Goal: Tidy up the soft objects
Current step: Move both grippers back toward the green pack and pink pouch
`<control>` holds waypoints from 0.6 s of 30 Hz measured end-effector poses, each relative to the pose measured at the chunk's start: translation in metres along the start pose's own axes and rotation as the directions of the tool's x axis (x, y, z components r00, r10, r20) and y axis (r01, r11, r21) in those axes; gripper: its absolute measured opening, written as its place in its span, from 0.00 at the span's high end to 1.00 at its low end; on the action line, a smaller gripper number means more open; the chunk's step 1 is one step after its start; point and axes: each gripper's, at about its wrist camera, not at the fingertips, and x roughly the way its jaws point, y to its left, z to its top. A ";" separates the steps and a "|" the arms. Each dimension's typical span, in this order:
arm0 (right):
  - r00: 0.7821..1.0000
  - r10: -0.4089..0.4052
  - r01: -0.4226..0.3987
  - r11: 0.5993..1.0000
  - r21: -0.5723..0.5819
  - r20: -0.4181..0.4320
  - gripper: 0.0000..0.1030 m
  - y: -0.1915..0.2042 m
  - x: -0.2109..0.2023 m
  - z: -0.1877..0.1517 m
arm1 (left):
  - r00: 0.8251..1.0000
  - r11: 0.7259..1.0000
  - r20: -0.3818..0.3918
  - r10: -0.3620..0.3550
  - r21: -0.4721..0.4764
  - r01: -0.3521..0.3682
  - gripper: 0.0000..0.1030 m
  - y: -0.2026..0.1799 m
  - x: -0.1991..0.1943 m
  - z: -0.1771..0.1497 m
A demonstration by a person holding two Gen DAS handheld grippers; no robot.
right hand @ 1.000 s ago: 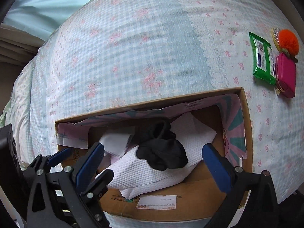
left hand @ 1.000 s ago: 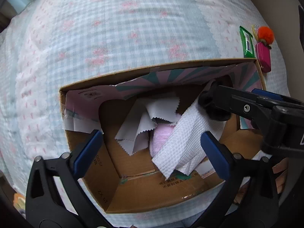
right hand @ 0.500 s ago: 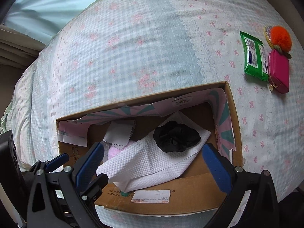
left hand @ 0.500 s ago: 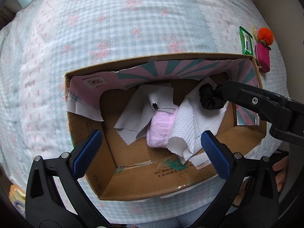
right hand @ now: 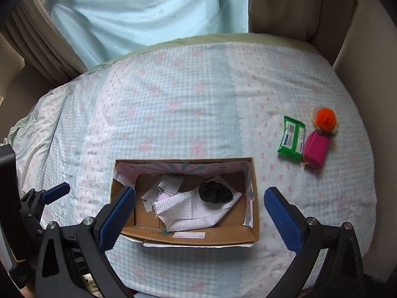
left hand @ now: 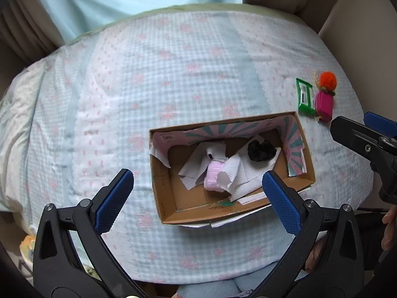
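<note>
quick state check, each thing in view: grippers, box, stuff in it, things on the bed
left gripper: open, empty
right gripper: open, empty
box: open-topped, upright on bed
black cloth: bunched, on paper towel
paper towel: crumpled, in box
pink item: in box, partly covered
wipes pack: flat on bed
pink pouch: closed, beside wipes pack

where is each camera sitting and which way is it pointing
Left wrist: on the left gripper, looking down over its open jaws at the cardboard box; the right gripper shows at its right.
Right wrist: on the right gripper, jaws open, facing the box from its long side.
Shared: box, black cloth, green wipes pack.
</note>
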 end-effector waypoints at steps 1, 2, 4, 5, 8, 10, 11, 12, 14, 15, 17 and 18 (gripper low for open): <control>0.999 -0.021 0.021 1.000 -0.007 0.026 0.00 0.000 -0.016 0.000 | 1.000 1.000 0.027 0.001 -0.003 -0.001 0.00 0.000 -0.015 -0.001; 0.998 -0.037 0.037 0.999 -0.009 0.053 0.00 0.000 -0.031 0.000 | 0.999 1.000 0.055 0.002 -0.008 -0.002 0.00 0.000 -0.030 -0.002; 0.994 -0.056 0.056 0.998 -0.002 0.098 0.00 -0.004 -0.060 -0.003 | 0.994 1.000 0.108 -0.010 -0.014 0.011 0.00 -0.001 -0.056 -0.003; 0.990 -0.067 0.067 0.998 0.004 0.120 0.00 -0.008 -0.072 -0.005 | 0.992 1.000 0.128 -0.020 -0.013 0.022 0.00 -0.003 -0.066 -0.004; 0.978 -0.102 0.101 0.995 0.018 0.180 0.00 -0.020 -0.102 -0.013 | 0.984 0.998 0.171 -0.058 -0.015 0.061 0.00 -0.010 -0.087 -0.003; 0.969 -0.143 0.140 0.990 0.027 0.203 0.00 -0.030 -0.116 -0.019 | 0.978 0.998 0.198 -0.058 -0.007 0.061 0.00 -0.018 -0.098 -0.002; 0.963 -0.158 0.155 0.987 0.030 0.220 0.00 -0.036 -0.122 -0.021 | 0.975 0.998 0.214 -0.056 -0.001 0.058 0.00 -0.024 -0.102 -0.001; 0.957 -0.167 0.164 0.986 0.032 0.236 0.00 -0.043 -0.129 -0.023 | 0.972 0.998 0.228 -0.059 0.004 0.060 0.00 -0.029 -0.106 0.000; 0.951 -0.178 0.171 0.984 0.052 0.253 0.00 -0.060 -0.139 -0.026 | 0.967 0.998 0.247 -0.060 0.004 0.061 0.00 -0.040 -0.113 0.002; 0.949 -0.178 0.167 0.984 0.064 0.261 0.00 -0.070 -0.143 -0.027 | 0.966 0.998 0.252 -0.063 0.005 0.064 0.00 -0.046 -0.116 0.003; 0.944 -0.173 0.155 0.984 0.085 0.282 0.00 -0.093 -0.151 -0.028 | 0.961 0.998 0.270 -0.059 0.003 0.060 0.00 -0.062 -0.121 0.006; 0.941 -0.171 0.151 0.984 0.091 0.291 0.00 -0.105 -0.154 -0.028 | 0.958 0.999 0.280 -0.053 0.004 0.055 0.00 -0.070 -0.123 0.007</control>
